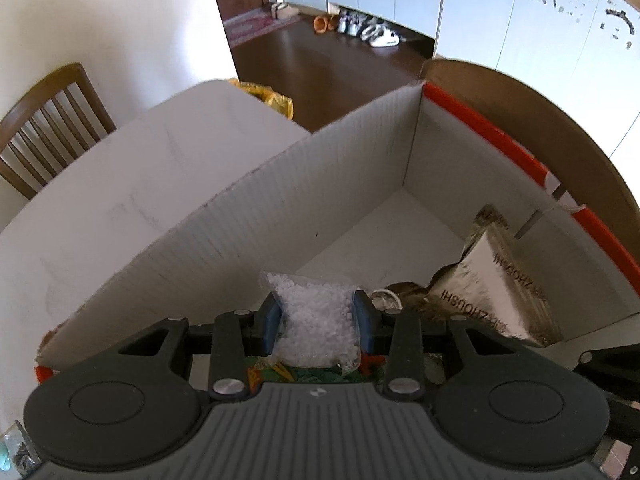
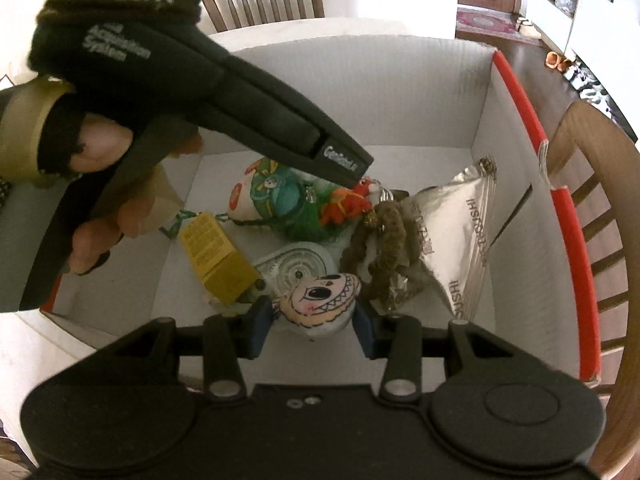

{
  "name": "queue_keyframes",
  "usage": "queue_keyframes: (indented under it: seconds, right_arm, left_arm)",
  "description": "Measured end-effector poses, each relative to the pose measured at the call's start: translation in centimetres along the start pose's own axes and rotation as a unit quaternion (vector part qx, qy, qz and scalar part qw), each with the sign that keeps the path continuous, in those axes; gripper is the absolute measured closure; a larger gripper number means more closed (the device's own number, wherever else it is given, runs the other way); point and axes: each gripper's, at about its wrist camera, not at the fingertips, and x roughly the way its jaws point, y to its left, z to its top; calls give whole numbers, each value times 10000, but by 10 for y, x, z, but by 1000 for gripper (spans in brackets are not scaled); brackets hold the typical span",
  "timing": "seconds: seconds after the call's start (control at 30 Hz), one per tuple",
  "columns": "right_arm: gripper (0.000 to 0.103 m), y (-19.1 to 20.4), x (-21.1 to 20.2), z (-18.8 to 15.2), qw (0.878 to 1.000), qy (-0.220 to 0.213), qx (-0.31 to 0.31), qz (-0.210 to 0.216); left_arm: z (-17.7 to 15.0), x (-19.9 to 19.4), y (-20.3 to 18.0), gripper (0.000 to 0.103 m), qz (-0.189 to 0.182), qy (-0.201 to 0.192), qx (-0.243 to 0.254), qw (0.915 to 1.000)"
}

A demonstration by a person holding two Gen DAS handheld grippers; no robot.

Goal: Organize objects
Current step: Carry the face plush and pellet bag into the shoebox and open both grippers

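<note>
My left gripper (image 1: 316, 322) is shut on a clear bag of white beads (image 1: 316, 320) and holds it above the open white cardboard box (image 1: 304, 184). My right gripper (image 2: 314, 320) is shut on a flat cartoon shark-face charm (image 2: 324, 300) low over the box floor (image 2: 400, 128). The left gripper's black body (image 2: 224, 92) reaches into the box from the upper left in the right wrist view. In the box lie a silver foil pouch (image 2: 460, 232), a brown knotted cord (image 2: 384, 240), a green and red plush toy (image 2: 304, 204), a yellow tag (image 2: 216, 256) and a round clear case (image 2: 296, 264).
The box has a red-taped rim (image 2: 560, 200) on its right side and stands on a white table (image 1: 100, 184). Wooden chairs (image 1: 48, 120) stand around the table. A yellow bag (image 1: 276, 98) sits past the table's far edge. Shoes (image 1: 372, 30) lie on the dark floor.
</note>
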Motion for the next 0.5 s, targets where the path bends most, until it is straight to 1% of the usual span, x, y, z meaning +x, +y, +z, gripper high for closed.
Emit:
queue_keyframes:
  seconds: [0.1, 0.23, 0.4, 0.47, 0.5]
  right_arm:
    - [60, -10, 3, 4, 10000, -15, 37, -20]
    - [59, -9, 3, 3, 10000, -23, 48, -30]
    - [55, -8, 2, 0, 10000, -14, 63, -34]
    - [48, -7, 0, -1, 10000, -33, 68, -57]
    - [47, -7, -1, -1, 9999, -51, 79, -57]
  left_arm:
    - [-3, 7, 3, 66, 44, 81, -7, 10000]
    - [-6, 14, 5, 65, -9, 172, -16, 9999]
    - [-10, 16, 5, 65, 16, 195, 37, 9998]
    - [-11, 14, 5, 65, 10, 189, 40, 9998]
    - [-11, 13, 5, 64, -20, 188, 49, 9998]
